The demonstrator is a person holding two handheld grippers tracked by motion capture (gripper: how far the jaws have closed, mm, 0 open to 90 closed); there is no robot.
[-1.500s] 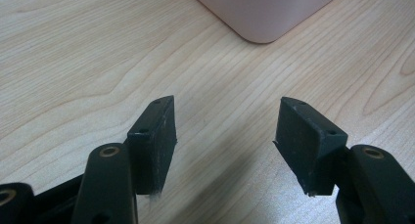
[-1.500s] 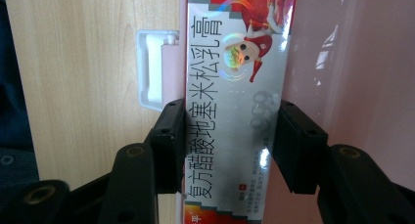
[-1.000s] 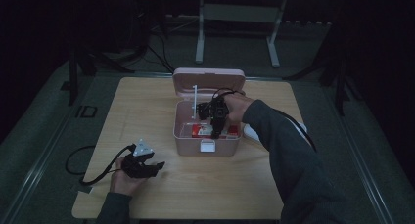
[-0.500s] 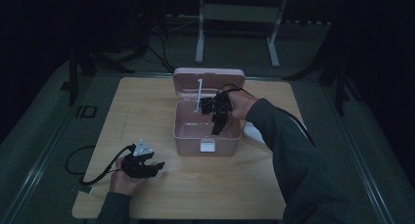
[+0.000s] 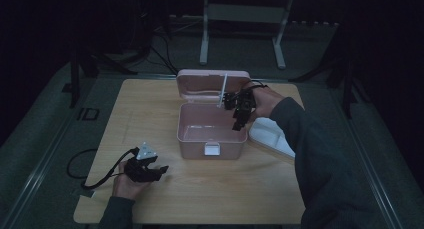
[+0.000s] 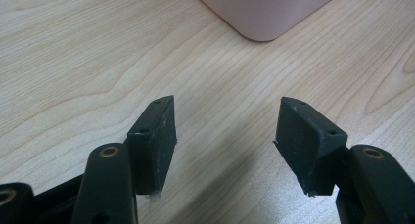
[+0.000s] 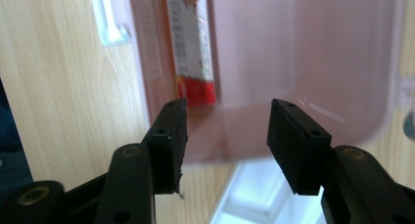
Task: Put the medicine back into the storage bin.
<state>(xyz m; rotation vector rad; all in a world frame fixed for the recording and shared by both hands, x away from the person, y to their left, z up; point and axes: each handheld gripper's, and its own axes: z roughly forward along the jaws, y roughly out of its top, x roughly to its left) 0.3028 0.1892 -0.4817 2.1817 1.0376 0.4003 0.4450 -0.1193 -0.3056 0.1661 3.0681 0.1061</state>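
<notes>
Pink box (image 5: 212,131) stands open; I hold my right gripper (image 5: 239,120) above its right wall, jaws released and just closing slightly, nothing between them. A red-white packet (image 7: 190,48) lies inside. My left gripper (image 5: 157,171) rests released near-left.

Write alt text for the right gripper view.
The right gripper, jaws open and empty, looks down into an open pink box. A red-and-white packet lies along one inner wall, and the box stands on a wooden table.
</notes>
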